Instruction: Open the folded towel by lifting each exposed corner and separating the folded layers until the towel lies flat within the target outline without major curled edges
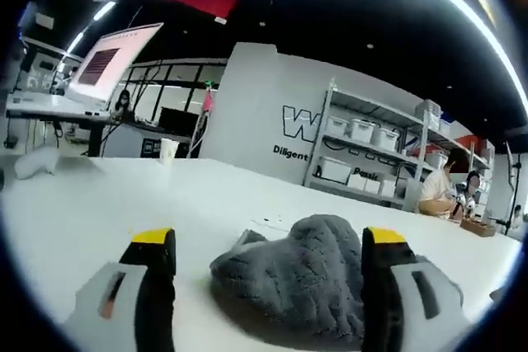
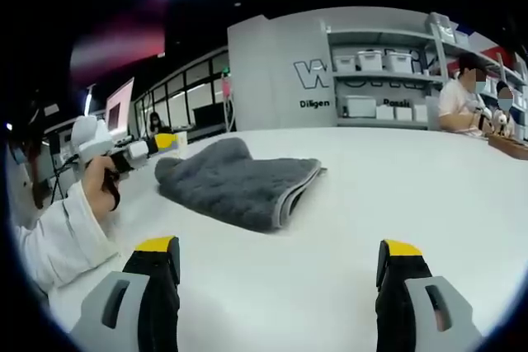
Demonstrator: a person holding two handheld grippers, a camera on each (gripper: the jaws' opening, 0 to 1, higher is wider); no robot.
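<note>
A folded grey towel (image 2: 235, 180) lies on the white table (image 2: 396, 195), its stacked layers showing at the right-hand edge. In the left gripper view the towel (image 1: 301, 274) bulges between the jaws of my left gripper (image 1: 271, 246), which stands open around it just above the table. The left gripper (image 2: 153, 145) also appears in the right gripper view, held by a hand at the towel's far left end. My right gripper (image 2: 276, 251) is open, low over bare table, well short of the towel.
A white sleeve (image 2: 58, 237) reaches in from the left. Shelves with white bins (image 2: 375, 80) stand behind the table, and a seated person (image 2: 462, 100) works at the far right. A white crumpled object (image 1: 37, 162) lies at the table's far left.
</note>
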